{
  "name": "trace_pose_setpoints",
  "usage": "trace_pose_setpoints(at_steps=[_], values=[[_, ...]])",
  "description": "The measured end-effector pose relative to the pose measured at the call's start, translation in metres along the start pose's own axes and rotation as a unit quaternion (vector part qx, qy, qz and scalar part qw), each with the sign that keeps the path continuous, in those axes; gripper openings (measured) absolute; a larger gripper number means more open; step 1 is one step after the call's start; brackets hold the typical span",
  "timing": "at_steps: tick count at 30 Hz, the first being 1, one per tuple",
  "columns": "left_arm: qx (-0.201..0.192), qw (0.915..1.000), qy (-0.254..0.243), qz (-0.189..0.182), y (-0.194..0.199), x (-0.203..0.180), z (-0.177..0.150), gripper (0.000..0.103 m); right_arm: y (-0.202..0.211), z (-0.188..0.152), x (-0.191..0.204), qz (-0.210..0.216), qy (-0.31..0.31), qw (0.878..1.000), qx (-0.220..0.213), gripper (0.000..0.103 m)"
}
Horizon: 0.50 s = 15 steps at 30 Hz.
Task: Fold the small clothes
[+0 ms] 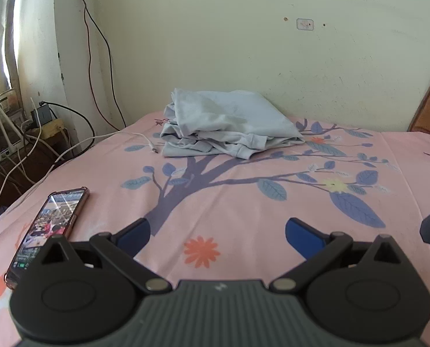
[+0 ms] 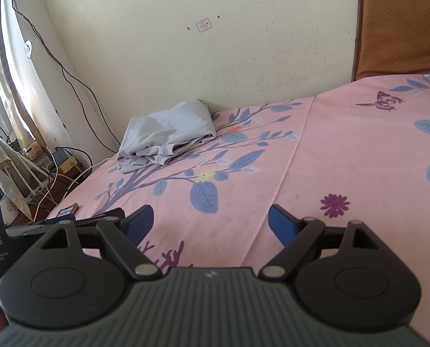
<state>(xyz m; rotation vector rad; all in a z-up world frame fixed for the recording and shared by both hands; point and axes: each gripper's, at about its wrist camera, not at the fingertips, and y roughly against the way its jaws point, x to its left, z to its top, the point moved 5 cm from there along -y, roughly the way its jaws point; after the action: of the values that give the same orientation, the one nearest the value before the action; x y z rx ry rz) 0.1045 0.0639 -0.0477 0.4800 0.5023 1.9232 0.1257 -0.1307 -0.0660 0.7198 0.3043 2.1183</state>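
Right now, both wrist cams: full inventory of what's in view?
clothes pile: 1, pale blue-grey, crumpled on the bedsheet at the far side by the wall
bedsheet: 1, pink with tree, leaf and flower print, covers the bed
phone: 1, screen lit, clear case, flat on the sheet's near left edge
charging cable: 1, white, end lies on the sheet left of the pile
headboard: 1, brown-orange, far right
wall cords: dark, hang down the cream wall
left tongs: open, blue pads, low over the sheet, empty
right tongs: open, blue pads, empty
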Motion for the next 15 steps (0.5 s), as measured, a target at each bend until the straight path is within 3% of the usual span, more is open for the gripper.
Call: trace_pose_setpoints(at_steps=[15], values=[[0.000, 0.9998, -0.008, 0.019, -0.0014, -0.0019, -0.0002, 0.103, 0.0002, -0.0006, 0.0001, 0.001, -0.001, 1.000, 0.000, 0.088]])
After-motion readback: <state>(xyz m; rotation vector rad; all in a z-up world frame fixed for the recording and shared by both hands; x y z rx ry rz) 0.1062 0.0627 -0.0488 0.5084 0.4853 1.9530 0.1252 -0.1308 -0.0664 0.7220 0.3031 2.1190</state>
